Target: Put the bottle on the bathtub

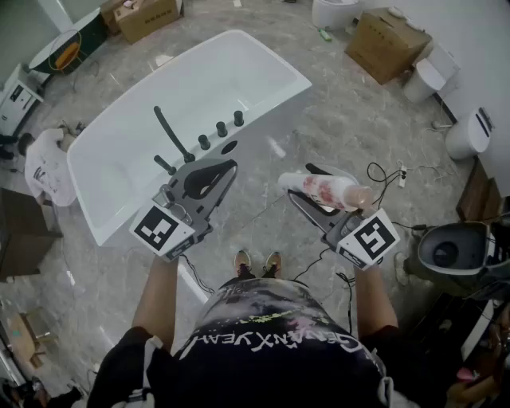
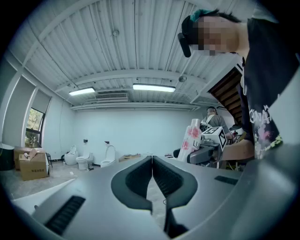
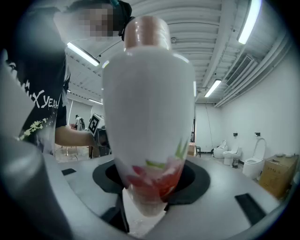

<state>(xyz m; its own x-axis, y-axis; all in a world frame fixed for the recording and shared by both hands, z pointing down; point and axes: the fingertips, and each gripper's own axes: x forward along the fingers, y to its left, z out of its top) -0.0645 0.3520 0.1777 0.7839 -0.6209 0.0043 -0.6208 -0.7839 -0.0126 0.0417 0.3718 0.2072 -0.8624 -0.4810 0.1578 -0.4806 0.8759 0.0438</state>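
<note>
The white bathtub stands on the marble floor at the upper left of the head view, with a black faucet and knobs on its near rim. My left gripper hovers by that rim, its jaws shut together with nothing between them; the left gripper view shows the left gripper the same way. To the right of the tub, my right gripper is shut on a white bottle with pink flower print and a pinkish cap. The bottle fills the right gripper view, its base clamped between the jaws. The bottle also shows far off in the left gripper view.
Cardboard boxes stand at the back, toilets at the right. Cables lie on the floor near my right gripper. A person crouches left of the tub. A dark round fixture sits at the right.
</note>
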